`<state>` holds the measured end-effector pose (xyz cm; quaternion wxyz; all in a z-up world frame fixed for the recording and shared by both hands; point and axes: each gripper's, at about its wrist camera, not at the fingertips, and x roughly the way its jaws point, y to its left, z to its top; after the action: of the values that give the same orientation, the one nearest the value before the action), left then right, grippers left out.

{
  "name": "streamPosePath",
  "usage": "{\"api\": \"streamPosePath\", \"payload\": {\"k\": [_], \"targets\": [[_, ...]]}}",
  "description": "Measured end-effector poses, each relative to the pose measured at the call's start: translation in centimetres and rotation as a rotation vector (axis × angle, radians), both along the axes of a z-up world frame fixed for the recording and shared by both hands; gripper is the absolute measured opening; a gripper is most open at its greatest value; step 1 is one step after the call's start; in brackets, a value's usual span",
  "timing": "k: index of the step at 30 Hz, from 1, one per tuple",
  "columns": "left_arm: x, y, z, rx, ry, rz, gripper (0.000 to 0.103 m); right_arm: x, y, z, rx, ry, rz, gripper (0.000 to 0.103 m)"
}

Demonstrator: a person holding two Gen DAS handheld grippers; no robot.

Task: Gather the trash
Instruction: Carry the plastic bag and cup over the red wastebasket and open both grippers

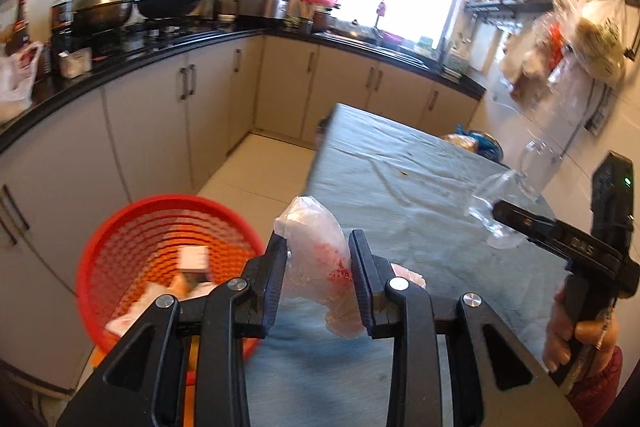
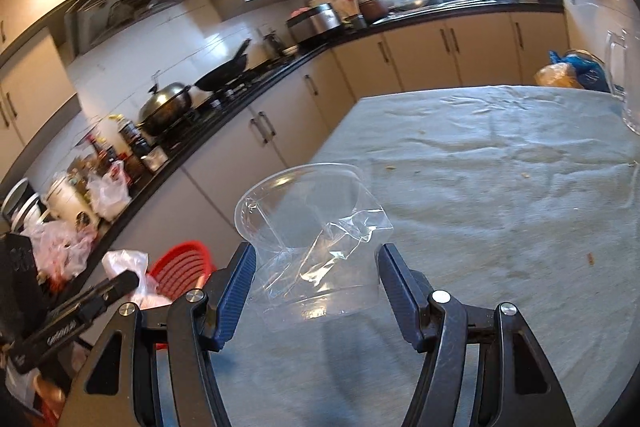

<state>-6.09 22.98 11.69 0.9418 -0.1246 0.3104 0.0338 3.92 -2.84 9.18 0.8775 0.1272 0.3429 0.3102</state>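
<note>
My left gripper (image 1: 318,251) is shut on a crumpled thin plastic bag (image 1: 316,255) with red print, held at the table's near left edge, just right of a red mesh waste basket (image 1: 120,227) on the floor. The basket holds a small box and paper scraps. My right gripper (image 2: 316,263) is shut on a crushed clear plastic cup (image 2: 308,227), held above the table. In the left wrist view the right gripper (image 1: 496,213) and the cup (image 1: 490,203) show at the right. In the right wrist view the left gripper (image 2: 128,281) and basket (image 2: 180,263) show at lower left.
The table (image 1: 400,187) has a wrinkled grey-blue cloth with crumbs. A clear glass jug (image 1: 536,167) stands at its right edge, blue and orange bags (image 1: 480,143) beyond its far end. A black counter (image 1: 160,43) with pots, bottles and bags runs along the left wall.
</note>
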Motion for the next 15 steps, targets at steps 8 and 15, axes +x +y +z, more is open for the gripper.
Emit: {"api": "streamPosePath", "payload": {"k": [8, 15], "targets": [[-3.5, 6.1, 0.2, -0.021, -0.026, 0.114, 0.031, -2.7, 4.4, 0.5, 0.058, 0.039, 0.120, 0.068], [-5.0, 9.4, -1.1, -0.015, -0.018, 0.171, 0.031, -4.1, 9.9, 0.4, 0.049, 0.070, 0.210, 0.068]]}}
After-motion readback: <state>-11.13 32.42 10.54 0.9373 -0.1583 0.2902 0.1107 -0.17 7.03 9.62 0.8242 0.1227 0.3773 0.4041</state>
